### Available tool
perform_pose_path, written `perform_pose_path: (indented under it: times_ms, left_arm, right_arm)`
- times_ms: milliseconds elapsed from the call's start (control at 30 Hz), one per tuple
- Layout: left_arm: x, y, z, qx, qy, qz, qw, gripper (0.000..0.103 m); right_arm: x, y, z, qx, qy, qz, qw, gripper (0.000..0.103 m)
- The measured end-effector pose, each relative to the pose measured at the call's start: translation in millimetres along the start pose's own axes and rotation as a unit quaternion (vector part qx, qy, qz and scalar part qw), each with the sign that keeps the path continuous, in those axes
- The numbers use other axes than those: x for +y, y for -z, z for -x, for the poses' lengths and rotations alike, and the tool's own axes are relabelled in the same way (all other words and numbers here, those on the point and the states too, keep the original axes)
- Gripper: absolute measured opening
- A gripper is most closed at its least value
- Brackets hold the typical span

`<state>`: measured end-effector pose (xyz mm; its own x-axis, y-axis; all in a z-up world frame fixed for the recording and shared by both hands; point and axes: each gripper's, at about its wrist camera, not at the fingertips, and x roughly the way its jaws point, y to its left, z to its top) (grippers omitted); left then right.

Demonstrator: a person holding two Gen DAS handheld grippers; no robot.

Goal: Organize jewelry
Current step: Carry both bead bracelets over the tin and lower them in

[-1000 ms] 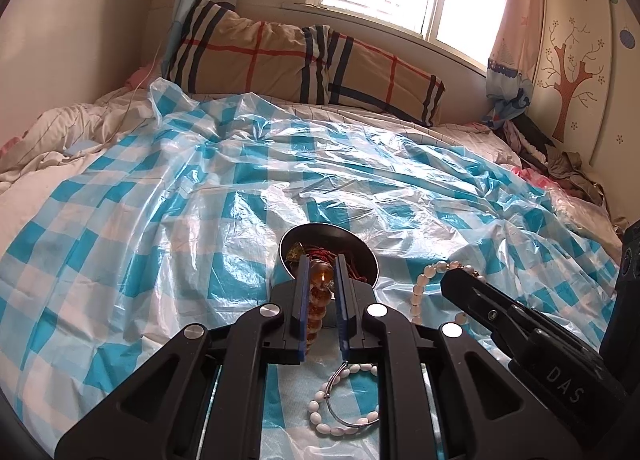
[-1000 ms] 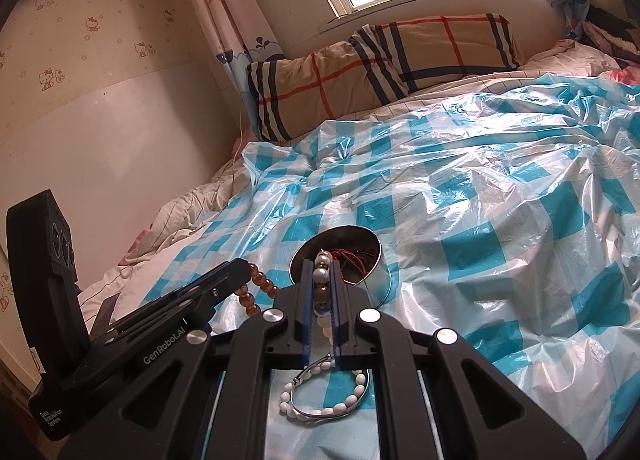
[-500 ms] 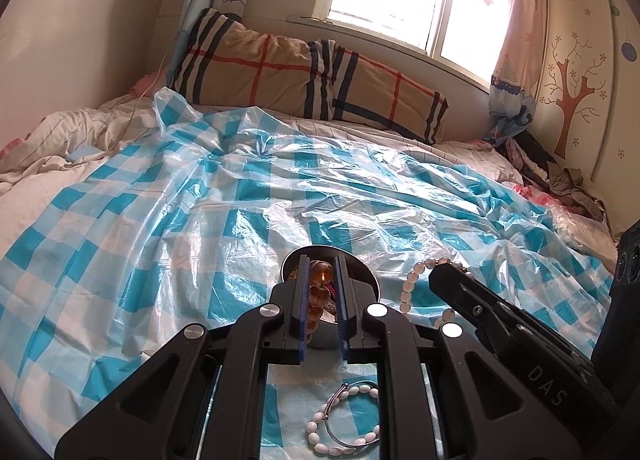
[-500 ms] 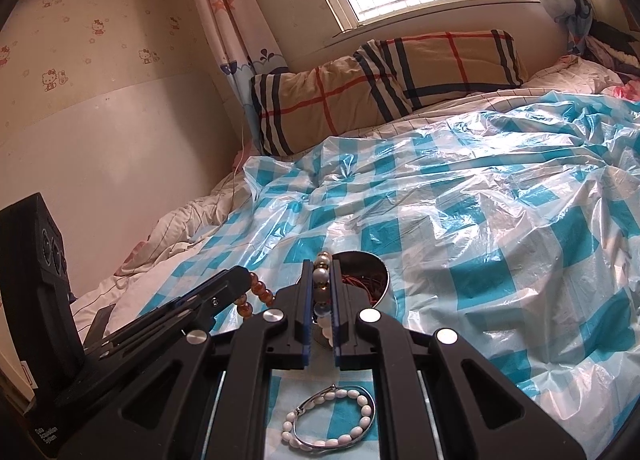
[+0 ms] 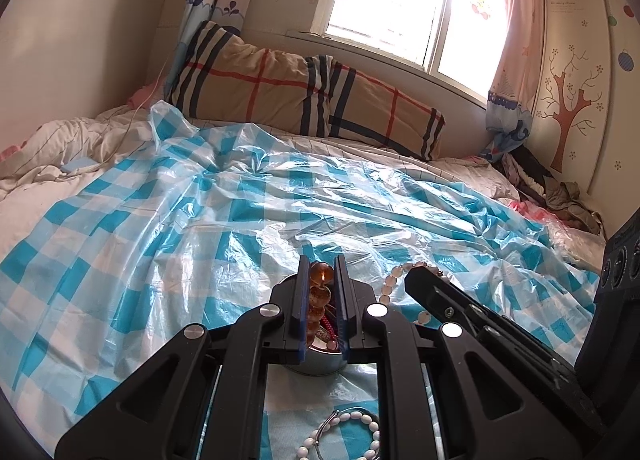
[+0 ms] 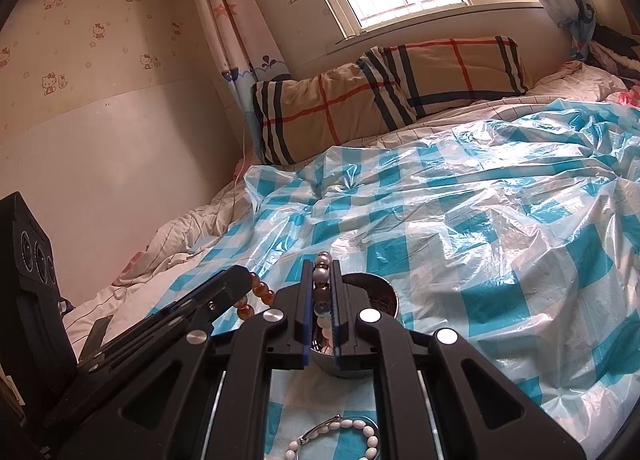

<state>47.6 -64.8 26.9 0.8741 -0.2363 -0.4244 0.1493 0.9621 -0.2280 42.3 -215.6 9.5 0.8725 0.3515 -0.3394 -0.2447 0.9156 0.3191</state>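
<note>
On the left, our left gripper (image 5: 322, 280) is squeezed tight on a string of round amber-brown beads (image 5: 320, 294). Just right of it, our right gripper (image 6: 322, 280) pinches a string of pale grey-white beads (image 6: 322, 288). Both hang over the small round metal bowl (image 6: 384, 292) on the blue-and-white checked plastic sheet (image 6: 500, 240). A white bead bracelet (image 6: 360, 436) lies near us.
</note>
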Motion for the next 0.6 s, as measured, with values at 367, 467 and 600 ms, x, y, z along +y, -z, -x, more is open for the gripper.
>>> perform_pose_path:
  times_ms: [367,467,600]
  left_arm:
    - [-7,-10,-12,-0.008,0.012,0.005,0.9999,0.011]
    - [-7,-11,-15,-0.007,0.017,0.008,0.9998,0.011]
    - [-7,-12,-20,-0.002,0.022,0.013,0.9997,0.011]
  right_arm:
    - [-7,-6,-5,-0.006,0.004,-0.009,1.000,0.009]
    - [-9,-8,-8,-0.008,0.007,-0.009,1.000,0.009]
    - [-12,-11,-13,-0.008,0.010,-0.011,1.000,0.009]
